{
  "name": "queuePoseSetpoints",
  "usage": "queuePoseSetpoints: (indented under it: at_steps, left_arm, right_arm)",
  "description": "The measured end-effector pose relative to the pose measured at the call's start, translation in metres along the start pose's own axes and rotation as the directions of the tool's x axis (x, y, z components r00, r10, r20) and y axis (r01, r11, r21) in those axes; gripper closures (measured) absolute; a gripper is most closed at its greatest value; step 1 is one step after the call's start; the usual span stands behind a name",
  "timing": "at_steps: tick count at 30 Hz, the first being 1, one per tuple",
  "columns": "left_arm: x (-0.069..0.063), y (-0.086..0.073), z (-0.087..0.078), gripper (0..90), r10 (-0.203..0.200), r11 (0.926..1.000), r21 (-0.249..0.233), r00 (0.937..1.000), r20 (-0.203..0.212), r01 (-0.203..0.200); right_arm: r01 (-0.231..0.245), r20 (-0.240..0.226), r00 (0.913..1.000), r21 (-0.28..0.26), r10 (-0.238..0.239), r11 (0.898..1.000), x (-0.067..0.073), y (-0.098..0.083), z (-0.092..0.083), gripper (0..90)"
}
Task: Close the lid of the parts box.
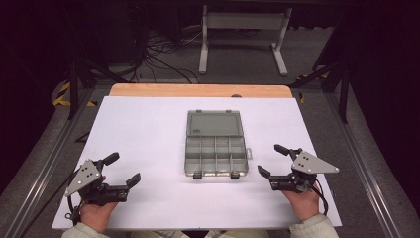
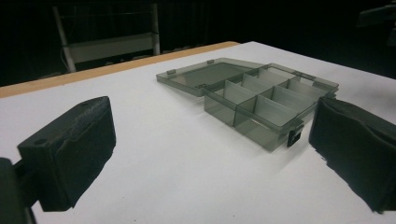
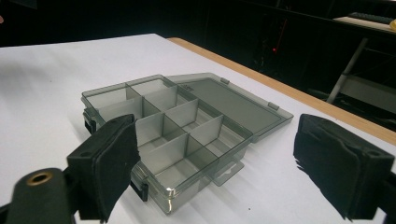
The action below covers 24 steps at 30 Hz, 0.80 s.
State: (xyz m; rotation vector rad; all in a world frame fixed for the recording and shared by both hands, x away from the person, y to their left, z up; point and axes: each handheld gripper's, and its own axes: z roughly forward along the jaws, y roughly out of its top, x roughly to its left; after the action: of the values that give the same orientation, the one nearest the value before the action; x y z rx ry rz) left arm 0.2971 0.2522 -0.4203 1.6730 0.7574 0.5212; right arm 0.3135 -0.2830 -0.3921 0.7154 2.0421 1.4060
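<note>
1. box (image 1: 216,154): grey, clear plastic, lid laid flat open on the far side, compartments bare, at the middle of your white table (image 1: 148,129).
2. left gripper (image 1: 122,170): jaws spread, holding nothing, near left of the box.
3. right gripper (image 1: 273,160): jaws spread, holding nothing, near right of the box.

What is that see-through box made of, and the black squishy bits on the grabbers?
The organiser box looks like smoky grey plastic: you can see the dividers and the white table cover through its glossy walls. The jaw pads look like soft black foam or rubber, since their matte surface is rough and frayed at the edges. I cannot tell which.
</note>
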Motion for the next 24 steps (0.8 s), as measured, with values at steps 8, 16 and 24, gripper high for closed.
queuePoseSetpoints:
  at_steps: [8,16,24]
  left_arm:
    - [0.005,0.016,0.020,7.0,-0.040,0.9986,0.037,0.9986,0.035,0.039]
    - [0.011,0.044,0.046,7.0,-0.025,0.9981,0.057,0.9984,0.050,0.022]
    - [0.020,0.058,0.071,7.0,-0.005,0.9951,0.099,0.9983,0.058,-0.001]
  right_arm:
    - [-0.024,-0.011,0.9996,0.031,0.025,0.999,-0.006,0.014,0.011,17.2]
    - [-0.032,-0.013,0.9994,0.065,0.033,0.997,-0.017,0.026,0.029,17.5]
    - [-0.058,-0.011,0.9982,0.094,0.059,0.994,-0.032,0.035,0.042,18.2]
